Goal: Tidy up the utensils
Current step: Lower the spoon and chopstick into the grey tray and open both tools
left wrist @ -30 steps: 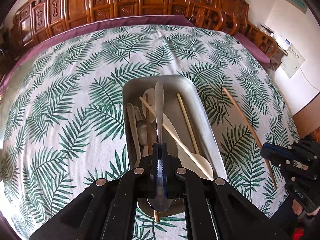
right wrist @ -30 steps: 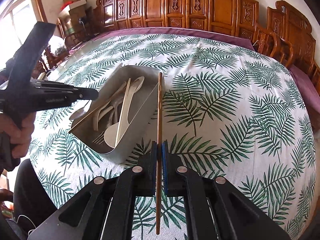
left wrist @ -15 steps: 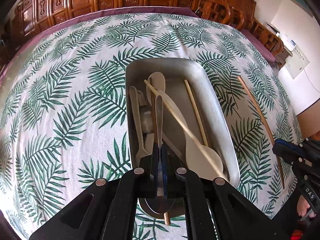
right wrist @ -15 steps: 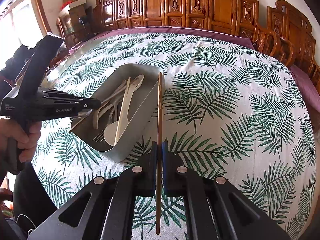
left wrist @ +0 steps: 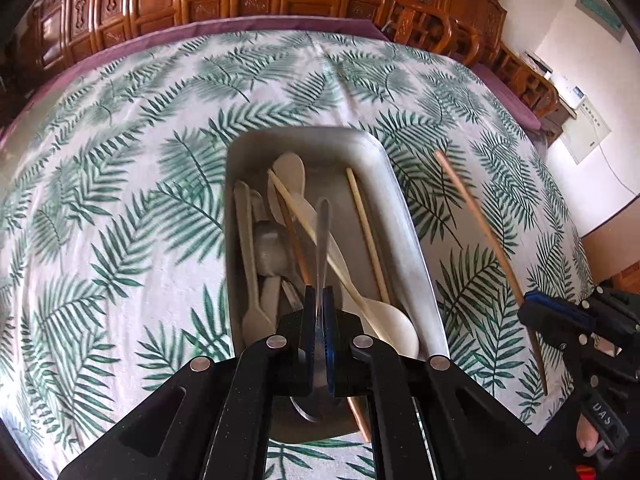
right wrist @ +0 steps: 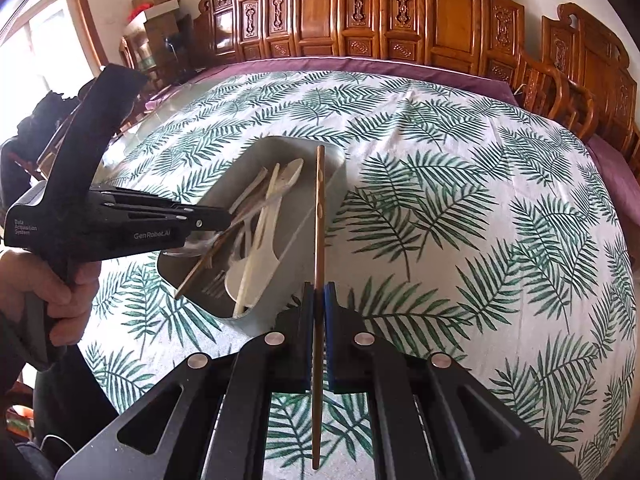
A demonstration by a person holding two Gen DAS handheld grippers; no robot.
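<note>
A grey metal tray (left wrist: pixel 404 208) (right wrist: pixel 320 232) sits on the palm-leaf tablecloth and holds several pale spoons, forks and chopsticks. My left gripper (left wrist: pixel 319 294) (right wrist: pixel 224 216) is shut on a metal spoon (left wrist: pixel 322 232), whose handle points forward low over the tray's contents and whose bowl sits behind the pads. My right gripper (right wrist: pixel 319 292) (left wrist: pixel 528 304) is shut on a brown wooden chopstick (right wrist: pixel 319 216) (left wrist: pixel 480 224), held just to the right of the tray, its tip level with the tray's far end.
Carved wooden chairs (right wrist: pixel 400 12) line the table's far side, and a purple cloth border (right wrist: pixel 360 66) edges the table. A person's hand (right wrist: pixel 60 288) grips the left tool at the near left. The tablecloth (right wrist: pixel 500 220) stretches right of the tray.
My left gripper has sunk with the metal spoon toward the tray's inside, so the tray looks larger and nearer. The right gripper and its chopstick have stayed put.
</note>
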